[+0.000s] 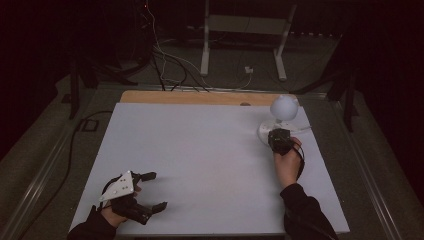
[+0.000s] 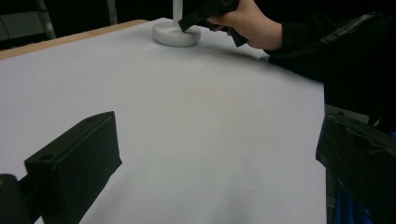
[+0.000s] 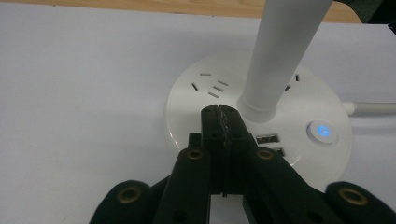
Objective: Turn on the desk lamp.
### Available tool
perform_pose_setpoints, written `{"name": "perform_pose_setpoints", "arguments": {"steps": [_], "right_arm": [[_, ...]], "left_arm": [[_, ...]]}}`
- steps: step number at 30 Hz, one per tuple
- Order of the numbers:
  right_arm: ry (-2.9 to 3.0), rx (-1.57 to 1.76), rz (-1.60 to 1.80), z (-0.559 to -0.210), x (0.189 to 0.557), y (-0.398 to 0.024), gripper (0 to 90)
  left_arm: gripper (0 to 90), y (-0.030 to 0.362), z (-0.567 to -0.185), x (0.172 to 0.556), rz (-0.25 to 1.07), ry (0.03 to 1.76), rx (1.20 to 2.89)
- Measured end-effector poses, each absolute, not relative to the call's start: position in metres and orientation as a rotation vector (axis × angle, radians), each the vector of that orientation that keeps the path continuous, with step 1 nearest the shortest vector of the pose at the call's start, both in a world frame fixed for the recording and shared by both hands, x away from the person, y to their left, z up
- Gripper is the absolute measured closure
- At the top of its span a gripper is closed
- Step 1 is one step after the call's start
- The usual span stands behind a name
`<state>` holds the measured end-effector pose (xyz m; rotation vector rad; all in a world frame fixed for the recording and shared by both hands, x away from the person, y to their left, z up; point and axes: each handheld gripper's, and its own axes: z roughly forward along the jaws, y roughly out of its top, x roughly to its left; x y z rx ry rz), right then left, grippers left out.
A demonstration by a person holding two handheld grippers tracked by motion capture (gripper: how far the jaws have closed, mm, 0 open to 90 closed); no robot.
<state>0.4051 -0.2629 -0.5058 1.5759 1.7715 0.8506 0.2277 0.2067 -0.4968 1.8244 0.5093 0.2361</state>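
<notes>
Two risks: right tongs [image 3: 219,112], clenched empty on lamp base [image 3: 196,107] near surface's far right corner, could miss button [image 3: 322,130] (or tip lamp); left tongs [image 1: 150,192] released.

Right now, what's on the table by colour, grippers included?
White: 1, the lamp
Black: 2, the left gripper and the right gripper
Total: 3

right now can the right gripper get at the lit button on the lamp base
Probably yes. The right gripper, fingers shut, hovers over the lamp base beside the pole, and the button lies close by with nothing between.
</notes>
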Motion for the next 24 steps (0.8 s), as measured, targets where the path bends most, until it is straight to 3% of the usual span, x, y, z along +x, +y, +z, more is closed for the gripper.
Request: {"name": "perform_pose_setpoints", "arguments": {"steps": [24], "right_arm": [[1.76,1.554,0.838,-0.5076,0.4037,-0.262,90.0]], "left_arm": [[0.3,0.2064,-0.497,0.228,0.231,0.512,1.825]]}}
